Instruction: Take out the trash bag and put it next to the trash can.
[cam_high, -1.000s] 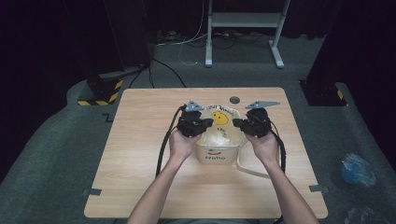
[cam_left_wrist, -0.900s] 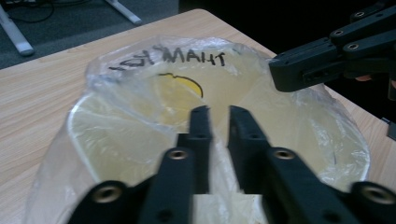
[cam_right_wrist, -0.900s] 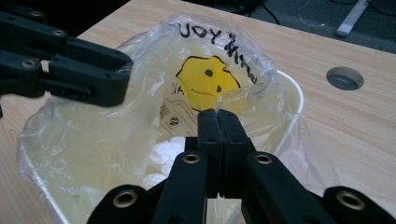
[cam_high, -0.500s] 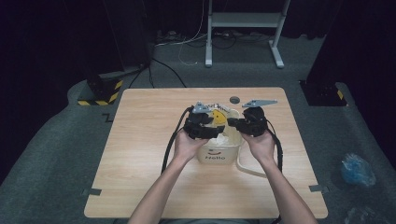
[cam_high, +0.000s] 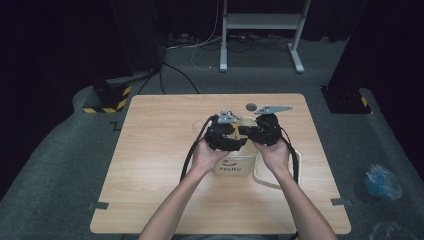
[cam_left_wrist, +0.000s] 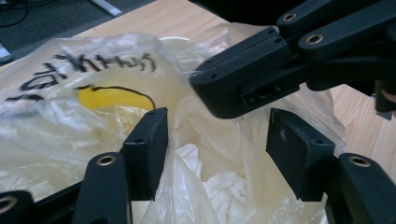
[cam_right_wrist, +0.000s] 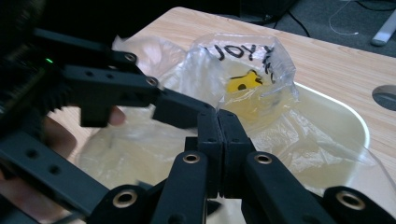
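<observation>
Plastic bag (cam_high: 235, 150), thin and translucent with a yellow smiley and black lettering, lies at the middle of the wooden table (cam_high: 150, 150), its white handle loop trailing toward 4 o'clock. Both grippers work at its mouth: the right gripper (cam_right_wrist: 218, 122) has its jaws pressed together and appears to pinch a fold of the film, while the left gripper (cam_left_wrist: 217, 154) has just been opening, its jaws now spread with loose film bunched between them but no pad pressing on it. With one side let go, the mouth could sag shut again, and any pull from the right hand alone might drag the whole bag toward 3 o'clock or stretch and tear the film at the pinch. The two sets of jaws sit very close, so a careless re-grip could knock them together or catch both layers at once, sealing the opening instead of widening it. From the high view the hands and gripper bodies cover the bag's mouth; whether the right pinch holds one layer or two cannot be told. Something white and crumpled (cam_left_wrist: 224, 186) sits inside, its nature unclear.
</observation>
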